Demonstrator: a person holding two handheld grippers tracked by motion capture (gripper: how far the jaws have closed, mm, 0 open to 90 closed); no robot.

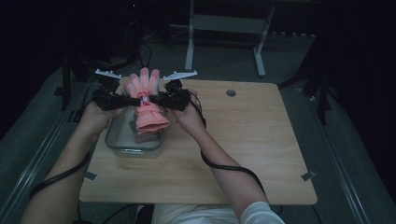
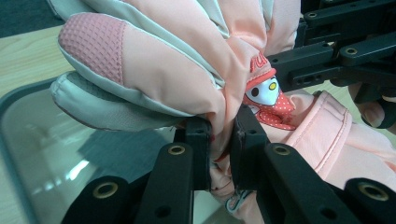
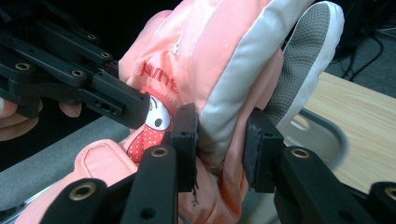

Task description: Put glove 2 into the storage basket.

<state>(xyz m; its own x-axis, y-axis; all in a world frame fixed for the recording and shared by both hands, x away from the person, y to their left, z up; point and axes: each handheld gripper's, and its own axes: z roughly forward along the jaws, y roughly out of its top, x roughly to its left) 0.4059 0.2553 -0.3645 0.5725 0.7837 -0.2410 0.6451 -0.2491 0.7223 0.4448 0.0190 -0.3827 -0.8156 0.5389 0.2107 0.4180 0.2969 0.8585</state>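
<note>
A pink padded glove (image 1: 146,100) hangs in the upper left of the high view, above a clear plastic container (image 1: 134,142) on the wooden table (image 1: 243,149). The left gripper (image 1: 126,99) pinches its side from the frame's left — jaws clamped on a fold of fabric. The right gripper (image 1: 156,98) grips the opposite edge, jaws pressed around the thicker padding.

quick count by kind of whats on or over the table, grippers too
pink glove: 1
clear container: 1
grippers: 2, the left gripper and the right gripper, each clamped on the pink glove
total: 4
</note>
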